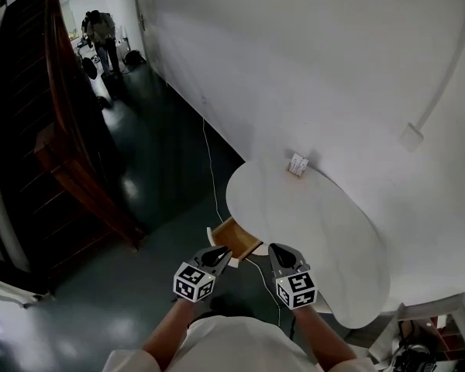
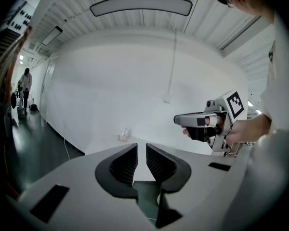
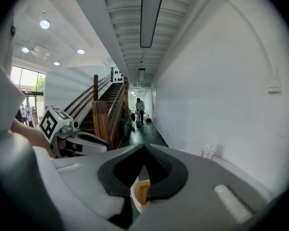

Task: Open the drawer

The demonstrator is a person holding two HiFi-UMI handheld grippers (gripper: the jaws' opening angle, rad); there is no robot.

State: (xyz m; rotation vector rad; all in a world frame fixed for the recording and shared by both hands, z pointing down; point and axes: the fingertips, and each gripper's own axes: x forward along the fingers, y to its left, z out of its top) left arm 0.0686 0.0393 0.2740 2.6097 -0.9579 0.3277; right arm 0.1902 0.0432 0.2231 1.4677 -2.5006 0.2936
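A white oval table (image 1: pixel 318 231) stands against the wall. Its drawer (image 1: pixel 234 239) sticks out from under the near left edge, and the bare wooden inside shows. Both grippers are held side by side above the drawer and touch nothing. My left gripper (image 1: pixel 222 253) (image 2: pixel 141 149) has a narrow gap between its jaws with nothing in it. My right gripper (image 1: pixel 280 251) (image 3: pixel 144 147) has its tips together and holds nothing. A piece of the drawer's wood (image 3: pixel 141 191) shows below the right gripper's jaws.
A small white object (image 1: pixel 297 164) stands at the table's far edge by the wall. A thin cable (image 1: pixel 210 161) runs over the dark floor. A wooden staircase (image 1: pixel 70 153) rises at the left. A person (image 1: pixel 102 31) stands far down the hallway. Some gear (image 1: pixel 430 339) sits at the bottom right.
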